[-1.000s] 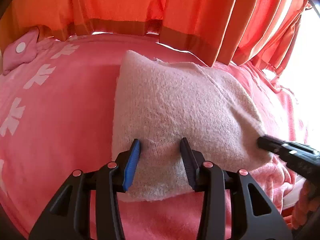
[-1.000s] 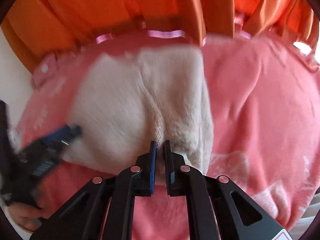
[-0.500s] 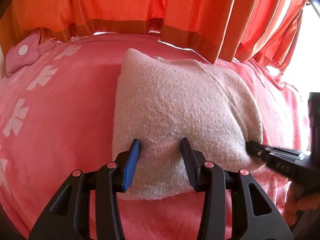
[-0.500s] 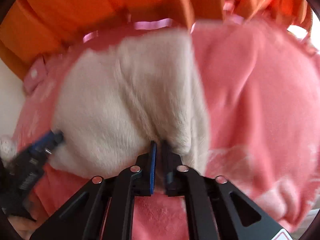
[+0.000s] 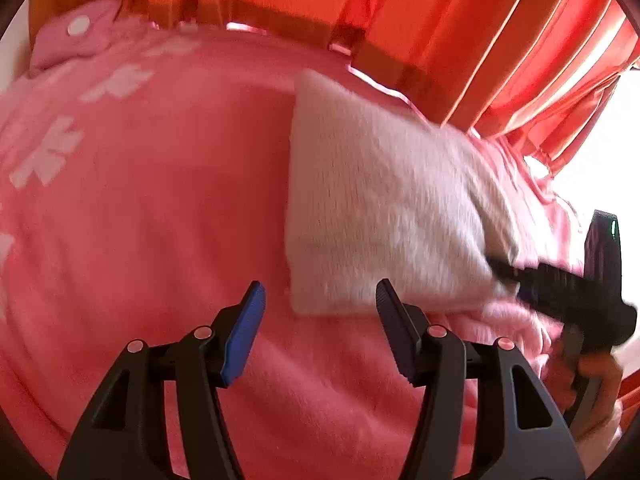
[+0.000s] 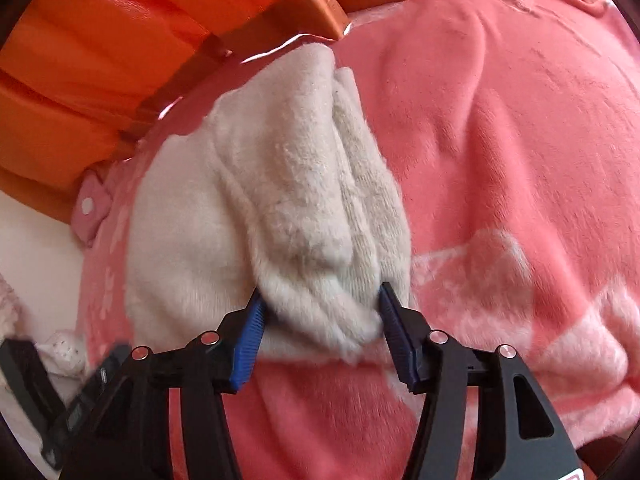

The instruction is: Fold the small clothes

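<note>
Right wrist: cloth (image 6: 280, 208) bunched btwn right tool (image 6: 320, 320) fingers – spread.

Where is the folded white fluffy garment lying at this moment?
The folded white fluffy garment lies on the pink fleece blanket, right of centre in the left wrist view, near the orange curtain; the open right tongs straddle its near corner.

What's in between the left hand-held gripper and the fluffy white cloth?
Only bare pink blanket, seen in the left wrist view: the open left hand-held gripper sits just short of the white cloth, not touching.
</note>
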Tool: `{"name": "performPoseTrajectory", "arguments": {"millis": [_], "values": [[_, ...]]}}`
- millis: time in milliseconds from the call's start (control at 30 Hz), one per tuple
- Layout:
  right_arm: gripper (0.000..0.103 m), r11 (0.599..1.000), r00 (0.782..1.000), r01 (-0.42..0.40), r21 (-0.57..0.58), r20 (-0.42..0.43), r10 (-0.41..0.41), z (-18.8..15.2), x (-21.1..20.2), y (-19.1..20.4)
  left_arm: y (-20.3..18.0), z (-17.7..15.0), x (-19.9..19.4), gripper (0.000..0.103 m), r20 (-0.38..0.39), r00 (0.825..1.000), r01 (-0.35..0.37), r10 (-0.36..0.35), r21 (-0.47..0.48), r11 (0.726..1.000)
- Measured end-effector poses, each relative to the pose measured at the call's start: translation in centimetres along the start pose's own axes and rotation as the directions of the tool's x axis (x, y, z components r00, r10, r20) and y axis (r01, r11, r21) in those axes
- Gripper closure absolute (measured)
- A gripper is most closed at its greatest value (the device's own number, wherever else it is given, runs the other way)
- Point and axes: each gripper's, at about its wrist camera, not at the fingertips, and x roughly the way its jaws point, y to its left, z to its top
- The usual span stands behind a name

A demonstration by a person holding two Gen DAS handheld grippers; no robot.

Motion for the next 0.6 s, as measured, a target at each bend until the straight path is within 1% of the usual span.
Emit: {"name": "performPoseTrajectory", "arguments": {"millis": [33,67,100,133,167,200,233,267,300,333,367,400,433,500,533,600], "values": [[0.081,0.997,0.997,-0.075,-0.009,0.026,0.075,0.7,-1.4,1.3,-0.2,-0.1,0.0,0.047,0.006,1.0,-0.002,0.002,0.005,1.0],[0.083,0.992,0.99,-0.118,-0.035,0.075,0.12,1.1,-3.3,2.5,-0.4,-0.2,-0.1,0.047,0.012,1.0,-0.007,0.006,0.014,1.0],[0.084,0.987,0.981,-0.138,-0.076,0.127,0.147,1.4,-5.3,3.8,-0.8,-0.1,-0.2,0.047,0.02,1.0,-0.013,0.012,0.033,0.999],[0.085,0.978,0.962,-0.161,-0.131,0.202,0.186,1.6,-8.4,5.4,-1.0,0.0,-0.2,0.047,0.024,0.999,-0.026,0.025,0.046,0.999],[0.089,0.972,0.949,-0.18,-0.152,0.235,0.212,1.6,-9.9,5.8,-1.2,0.0,-0.1,0.047,0.028,0.999,-0.044,0.042,0.057,0.997],[0.091,0.968,0.938,-0.195,-0.16,0.258,0.232,1.5,-11.1,5.9,-1.3,0.0,0.1,0.047,0.032,0.998,-0.064,0.062,0.068,0.996],[0.091,0.969,0.937,-0.194,-0.154,0.264,0.229,1.4,-11.3,5.4,-1.2,0.1,0.4,0.047,0.029,0.997,-0.076,0.075,0.071,0.995],[0.091,0.981,0.953,-0.136,-0.138,0.254,0.167,1.0,-10.2,4.4,-1.2,0.1,0.8,0.048,0.02,0.996,-0.089,0.088,0.068,0.994],[0.091,0.992,0.972,-0.037,-0.122,0.227,0.064,0.7,-8.3,3.0,-1.0,0.0,1.4,0.048,0.005,0.995,-0.099,0.099,0.058,0.993],[0.091,0.991,0.987,0.096,-0.099,0.141,-0.081,0.3,-4.4,0.9,-0.8,-0.1,2.0,0.048,-0.009,0.994,-0.104,0.105,0.051,0.993],[0.091,0.987,0.988,0.142,-0.079,0.074,-0.136,0.0,-1.9,-0.5,-0.6,-0.2,2.5,0.048,-0.019,0.993,-0.112,0.113,0.046,0.993],[0.091,0.989,0.99,0.14,-0.051,0.022,-0.139,-0.5,0.1,-2.0,-0.4,-0.3,3.0,0.048,-0.029,0.992,-0.119,0.121,0.043,0.992],[0.091,0.996,0.995,0.091,-0.024,0.045,-0.09,-0.9,-0.2,-2.8,-0.4,-0.5,3.2,0.048,-0.032,0.992,-0.125,0.126,0.046,0.991],[0.091,0.998,0.996,0.059,-0.021,0.064,-0.058,-0.6,-2.0,-2.4,-0.3,-0.8,3.4,0.048,-0.029,0.99,-0.135,0.136,0.057,0.989],[0.091,0.998,0.995,0.053,-0.04,0.086,-0.049,-0.5,-3.1,-1.7,-0.3,-0.8,3.4,0.048,-0.029,0.99,-0.138,0.14,0.061,0.989],[0.089,0.992,0.988,0.077,-0.101,0.144,-0.062,-0.5,-5.4,0.2,0.0,-0.8,3.0,0.048,-0.031,0.99,-0.134,0.136,0.052,0.99]]}}
